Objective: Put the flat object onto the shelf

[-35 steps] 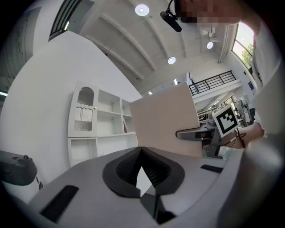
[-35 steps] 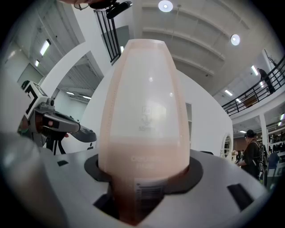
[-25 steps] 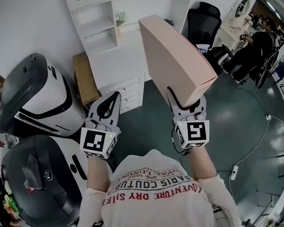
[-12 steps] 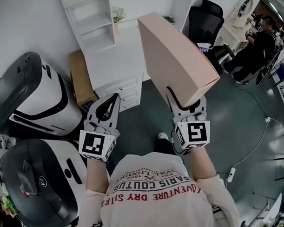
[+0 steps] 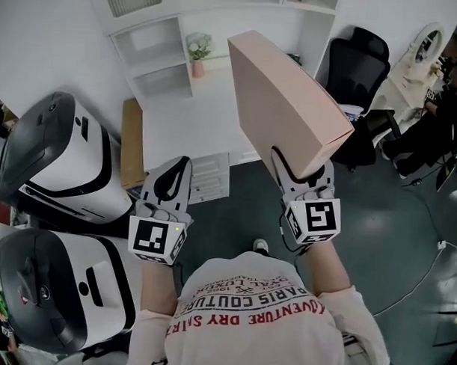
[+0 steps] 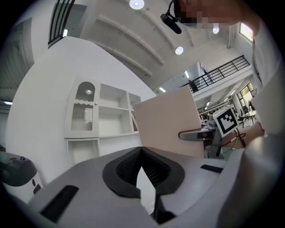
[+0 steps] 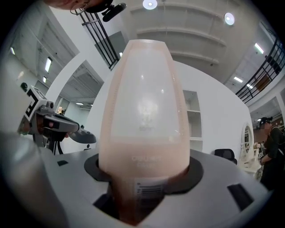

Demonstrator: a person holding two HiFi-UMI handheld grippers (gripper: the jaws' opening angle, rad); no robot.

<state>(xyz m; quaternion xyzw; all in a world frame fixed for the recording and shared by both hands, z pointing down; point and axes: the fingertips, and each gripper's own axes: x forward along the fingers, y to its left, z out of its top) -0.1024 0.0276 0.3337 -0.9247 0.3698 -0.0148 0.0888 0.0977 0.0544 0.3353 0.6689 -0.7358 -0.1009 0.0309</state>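
A flat pale pink box (image 5: 284,98) stands on edge, tilted up and away from me, and my right gripper (image 5: 300,173) is shut on its near end. In the right gripper view the box (image 7: 144,116) fills the middle and rises out of the jaws of the right gripper (image 7: 142,178). My left gripper (image 5: 172,180) hangs at the same height to the left, shut and empty, its tips touching (image 6: 141,153). The white shelf (image 5: 161,63) stands ahead against the wall, also seen in the left gripper view (image 6: 111,120) beside the box (image 6: 167,122).
Two large white and black machines (image 5: 57,161) (image 5: 52,291) crowd the left side. A brown board (image 5: 133,141) and a white drawer unit (image 5: 206,177) sit below the shelf. A small potted plant (image 5: 197,48) is on the shelf. A black chair (image 5: 360,63) stands at the right.
The shelf and the machines have slid lower in the head view as I came closer. The box stays in the right gripper; both grippers keep their pose.
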